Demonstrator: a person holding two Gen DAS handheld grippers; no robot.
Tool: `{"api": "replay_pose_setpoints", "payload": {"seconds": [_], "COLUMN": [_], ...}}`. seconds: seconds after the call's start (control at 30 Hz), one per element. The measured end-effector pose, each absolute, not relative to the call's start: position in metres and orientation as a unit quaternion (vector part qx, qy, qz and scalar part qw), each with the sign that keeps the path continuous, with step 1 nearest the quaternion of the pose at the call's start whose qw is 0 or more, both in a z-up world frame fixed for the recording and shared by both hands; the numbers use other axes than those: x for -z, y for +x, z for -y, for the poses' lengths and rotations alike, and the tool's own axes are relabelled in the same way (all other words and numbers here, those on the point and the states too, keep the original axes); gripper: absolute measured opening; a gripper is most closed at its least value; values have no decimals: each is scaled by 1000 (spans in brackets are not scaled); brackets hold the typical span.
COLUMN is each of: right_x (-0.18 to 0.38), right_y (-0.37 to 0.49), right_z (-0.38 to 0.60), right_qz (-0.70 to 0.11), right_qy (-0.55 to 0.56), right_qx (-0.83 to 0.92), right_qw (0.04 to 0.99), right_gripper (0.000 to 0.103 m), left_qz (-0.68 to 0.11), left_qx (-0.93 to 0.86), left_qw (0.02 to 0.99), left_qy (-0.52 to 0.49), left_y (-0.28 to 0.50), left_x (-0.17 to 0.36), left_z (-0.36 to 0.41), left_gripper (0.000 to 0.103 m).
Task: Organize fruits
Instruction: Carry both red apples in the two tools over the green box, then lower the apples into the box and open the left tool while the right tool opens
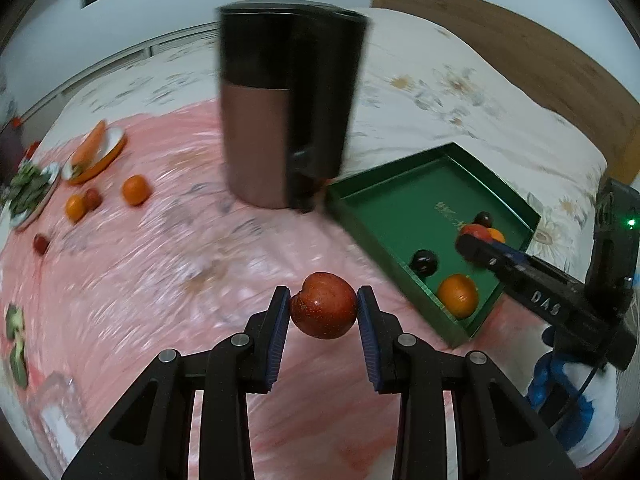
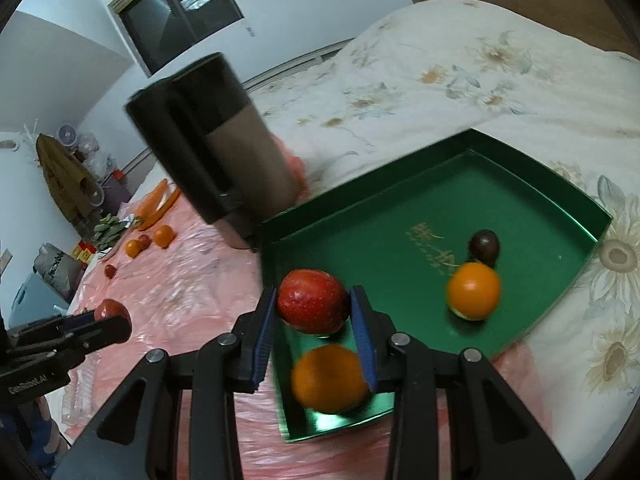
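Two fruits gripper-held — red one over green tray's near rim.

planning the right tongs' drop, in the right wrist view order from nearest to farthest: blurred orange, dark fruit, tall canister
1. Blurred orange: tray's near corner, just under the right tongs.
2. Dark fruit: deeper in the green tray, to the right.
3. Tall canister: beyond the tray, upper left.
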State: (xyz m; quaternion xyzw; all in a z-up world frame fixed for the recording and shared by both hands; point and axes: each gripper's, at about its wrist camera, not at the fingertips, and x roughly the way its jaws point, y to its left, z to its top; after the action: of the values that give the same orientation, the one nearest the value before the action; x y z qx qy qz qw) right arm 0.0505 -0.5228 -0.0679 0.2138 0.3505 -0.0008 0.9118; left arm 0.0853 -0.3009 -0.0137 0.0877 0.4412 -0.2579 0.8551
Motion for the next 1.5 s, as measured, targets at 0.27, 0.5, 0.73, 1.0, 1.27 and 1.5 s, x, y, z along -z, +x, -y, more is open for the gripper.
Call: {"api": "replay_pose_setpoints", "payload": {"seconds": [0.27, 0.5, 0.73, 1.0, 1.27, 1.5], "right_x": [85, 99, 102, 104, 105, 105], "right_y": [51, 51, 53, 51, 48, 47], "right_z": [540, 550, 548, 546, 545, 544], "right_qz": [-367, -377, -374, -367, -362, -360], "right_qy": [182, 161, 136, 132, 129, 126], "right_qx": [25, 40, 43, 44, 49, 51], "right_qw": [912, 911, 916, 920, 922, 923], "right_gripper": [36, 36, 37, 37, 37, 38], "left_qz": [-424, -420, -419, -421, -426, -441], "left_qx": [281, 293, 296, 291, 284, 285], "left_qw": [850, 843, 840, 838, 833, 821], "left_qy": [137, 163, 178, 191, 211, 222], "left_y": [92, 97, 104, 115, 121, 127], "left_x": [19, 29, 41, 58, 74, 88], "left_z": [361, 400, 426, 447, 459, 468], "left_gripper": [29, 29, 29, 29, 29, 29]}}
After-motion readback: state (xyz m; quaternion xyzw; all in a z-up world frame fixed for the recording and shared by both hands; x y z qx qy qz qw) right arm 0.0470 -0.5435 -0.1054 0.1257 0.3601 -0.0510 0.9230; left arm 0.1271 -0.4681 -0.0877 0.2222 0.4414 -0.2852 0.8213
